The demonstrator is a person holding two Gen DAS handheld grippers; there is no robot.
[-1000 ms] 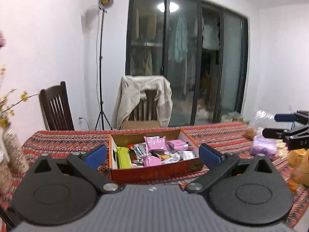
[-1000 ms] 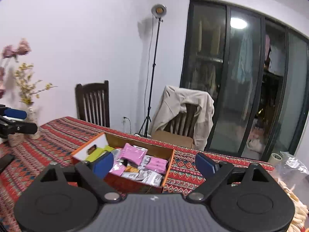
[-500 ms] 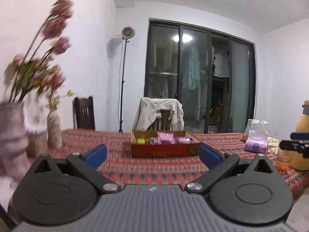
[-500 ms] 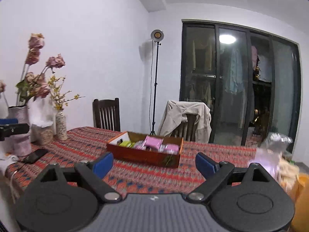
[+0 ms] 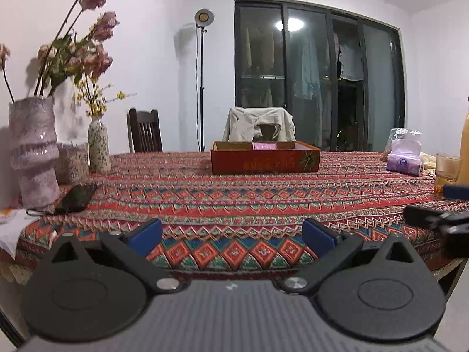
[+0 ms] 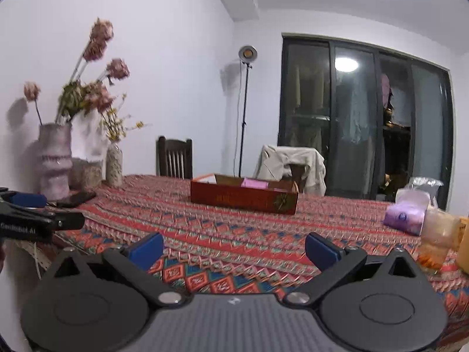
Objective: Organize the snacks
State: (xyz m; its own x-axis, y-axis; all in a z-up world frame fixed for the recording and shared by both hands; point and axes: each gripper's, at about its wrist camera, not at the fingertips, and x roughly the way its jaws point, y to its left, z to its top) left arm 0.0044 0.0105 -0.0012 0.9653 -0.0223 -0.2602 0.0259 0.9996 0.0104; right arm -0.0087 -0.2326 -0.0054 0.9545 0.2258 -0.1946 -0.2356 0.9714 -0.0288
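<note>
Red cardboard snack box (image 5: 265, 161) lies broadside, long axis left-right; both claws empty, left (image 5: 231, 236) spread, right (image 6: 234, 249) opening.

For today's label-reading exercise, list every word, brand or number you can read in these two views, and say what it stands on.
"Genrobot.AI", partly dark, on the side of the left tool seen in the right wrist view.
Gold print on the front of the red snack box: too blurred to read.
Round logo on the purple tissue pack: too small to read.
Nothing else is legible.
</note>
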